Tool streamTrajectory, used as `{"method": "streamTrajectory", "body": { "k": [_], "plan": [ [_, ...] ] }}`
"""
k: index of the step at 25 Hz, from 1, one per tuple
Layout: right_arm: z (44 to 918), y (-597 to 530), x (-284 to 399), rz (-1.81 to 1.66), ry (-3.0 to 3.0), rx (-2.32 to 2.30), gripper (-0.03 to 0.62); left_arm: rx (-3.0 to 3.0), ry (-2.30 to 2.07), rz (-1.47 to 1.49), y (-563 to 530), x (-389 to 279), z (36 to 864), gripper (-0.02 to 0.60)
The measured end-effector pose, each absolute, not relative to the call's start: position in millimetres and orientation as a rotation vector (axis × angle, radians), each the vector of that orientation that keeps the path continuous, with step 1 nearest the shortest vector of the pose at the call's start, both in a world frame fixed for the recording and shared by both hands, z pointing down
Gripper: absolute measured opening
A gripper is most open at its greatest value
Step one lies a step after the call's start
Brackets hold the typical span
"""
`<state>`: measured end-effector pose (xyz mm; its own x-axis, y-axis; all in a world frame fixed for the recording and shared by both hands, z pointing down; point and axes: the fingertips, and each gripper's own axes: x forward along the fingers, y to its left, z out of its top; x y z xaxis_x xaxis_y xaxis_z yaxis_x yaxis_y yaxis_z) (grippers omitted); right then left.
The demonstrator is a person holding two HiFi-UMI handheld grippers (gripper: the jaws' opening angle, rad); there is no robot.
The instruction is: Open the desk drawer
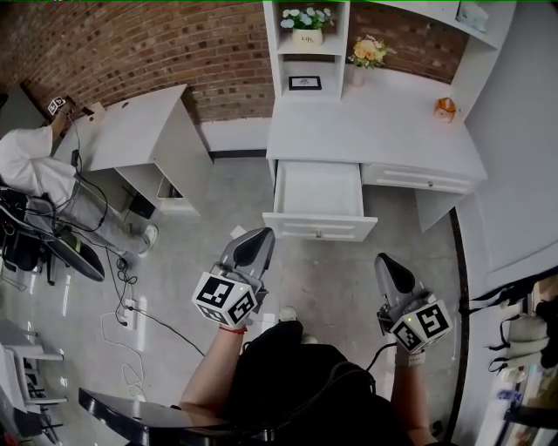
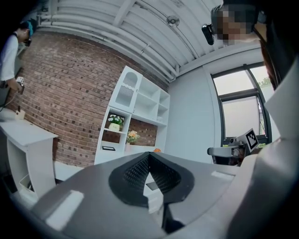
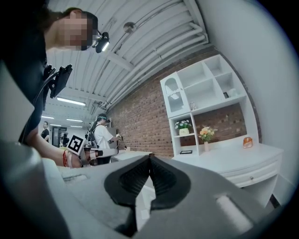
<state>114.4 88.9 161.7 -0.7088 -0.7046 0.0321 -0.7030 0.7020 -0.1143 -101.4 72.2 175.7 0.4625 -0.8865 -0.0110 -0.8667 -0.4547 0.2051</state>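
**A:** Where is the desk drawer now?

**B:** In the head view the desk drawer (image 1: 319, 228) is at twelve o'clock, under the top of the white desk (image 1: 375, 131). It is pulled out toward the person, and its white inside is visible.

**A:** Do the grippers touch it?

**B:** No, both are apart from it, over the grey floor (image 1: 227, 192). The left gripper (image 1: 258, 240) is at about seven o'clock from the drawer front, quite near. The right gripper (image 1: 389, 265) is at about five o'clock, a little further away.

**A:** And how are the jaws?

**B:** In the left gripper view the two jaws meet at their tips and nothing is between them. The right gripper view shows the same: jaws together, holding nothing.

**A:** What else is around the desk?

**B:** At two o'clock from the open drawer there is a second drawer (image 1: 417, 179), and this one is closed. On the desk top a vase (image 1: 364, 57) with orange flowers stands at the back, and a small orange object (image 1: 445, 108) is near the right edge. On the shelves above are a flower pot (image 1: 307, 26) and a picture frame (image 1: 305, 83). Behind is a brick wall (image 1: 157, 43). At nine o'clock of the head view, a person (image 1: 30, 165) in white is beside another desk (image 1: 139, 131).
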Motion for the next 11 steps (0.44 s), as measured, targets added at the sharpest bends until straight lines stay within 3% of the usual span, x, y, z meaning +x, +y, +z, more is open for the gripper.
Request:
{"method": "streamTrajectory", "body": {
  "k": [11],
  "plan": [
    [154.9,113.0,123.4,-0.158,2.883,-1.175,0.003,2.552,-1.527,-0.191,98.4,-72.9,170.7,0.002]
  ]
}}
